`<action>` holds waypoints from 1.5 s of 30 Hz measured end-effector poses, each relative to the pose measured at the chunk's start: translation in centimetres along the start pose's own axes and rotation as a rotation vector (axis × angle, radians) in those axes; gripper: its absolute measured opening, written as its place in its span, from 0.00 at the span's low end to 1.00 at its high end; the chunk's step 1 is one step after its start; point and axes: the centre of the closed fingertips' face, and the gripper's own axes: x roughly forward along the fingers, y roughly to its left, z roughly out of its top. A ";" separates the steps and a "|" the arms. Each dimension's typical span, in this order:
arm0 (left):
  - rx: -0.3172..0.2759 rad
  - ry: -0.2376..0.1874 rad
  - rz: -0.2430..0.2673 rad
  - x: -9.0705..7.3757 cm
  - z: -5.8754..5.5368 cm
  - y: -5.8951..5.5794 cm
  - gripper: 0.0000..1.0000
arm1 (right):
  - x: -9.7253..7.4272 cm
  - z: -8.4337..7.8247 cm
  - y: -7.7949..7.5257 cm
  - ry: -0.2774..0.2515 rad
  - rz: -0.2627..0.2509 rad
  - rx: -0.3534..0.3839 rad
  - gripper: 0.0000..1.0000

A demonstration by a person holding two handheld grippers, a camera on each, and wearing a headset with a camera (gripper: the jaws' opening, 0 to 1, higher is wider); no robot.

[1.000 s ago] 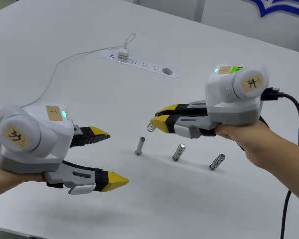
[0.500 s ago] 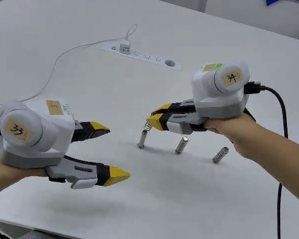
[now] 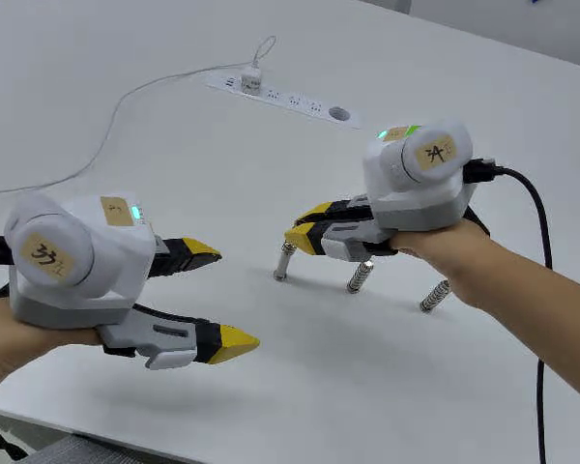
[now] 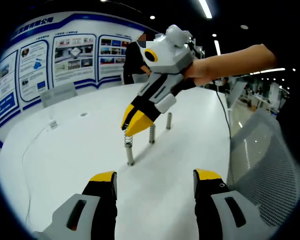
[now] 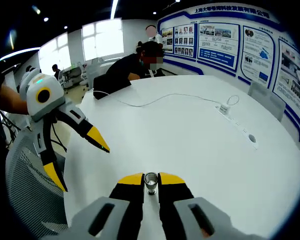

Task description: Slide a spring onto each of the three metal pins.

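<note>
While the left gripper hovers over the near left of the white table, its yellow-tipped jaws are spread wide with nothing between them. To its right stands the left pin, a slim grey metal rod with its foot on the table and its lower shaft bare. At the top of it sits the spring, a short coil of bright silver wire, pinched between the closed yellow tips of the right gripper. From the left gripper view the spring stands upright, its long axis in line with the left pin below and its upper end just under the right gripper. The right gripper view looks straight down that axis, so the spring shows as an open ring between the jaws. Further right stand the middle pin and the right pin, each wrapped in coiled wire. A power strip lies at the far side of the table.
</note>
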 end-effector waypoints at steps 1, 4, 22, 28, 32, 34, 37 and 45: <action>-0.003 -0.007 0.002 0.0 0.2 0.1 0.64 | 0.1 0.0 0.0 0.001 0.001 0.001 0.11; -0.010 -0.020 0.005 0.1 0.5 0.2 0.64 | 0.6 -0.3 -0.1 0.015 0.006 -0.007 0.11; -0.032 -0.016 0.017 0.0 -0.1 0.5 0.63 | 2.7 -2.3 0.0 0.077 0.014 -0.043 0.11; -0.034 -0.013 0.022 -0.1 -0.2 0.6 0.63 | 3.2 -2.8 0.0 0.095 0.013 -0.054 0.11; -0.036 -0.011 0.025 -0.1 -0.2 0.5 0.62 | 3.3 -3.0 -0.1 0.104 0.011 -0.057 0.11; -0.036 -0.010 0.025 -0.2 -0.3 0.5 0.62 | 3.4 -3.1 0.0 0.108 0.011 -0.062 0.12; -0.039 -0.015 0.029 -0.2 -0.2 0.4 0.62 | 3.4 -3.2 0.1 0.112 0.011 -0.067 0.12; -0.034 -0.008 0.026 -0.3 -0.2 0.2 0.61 | 2.9 -2.9 0.1 0.103 -0.002 -0.073 0.16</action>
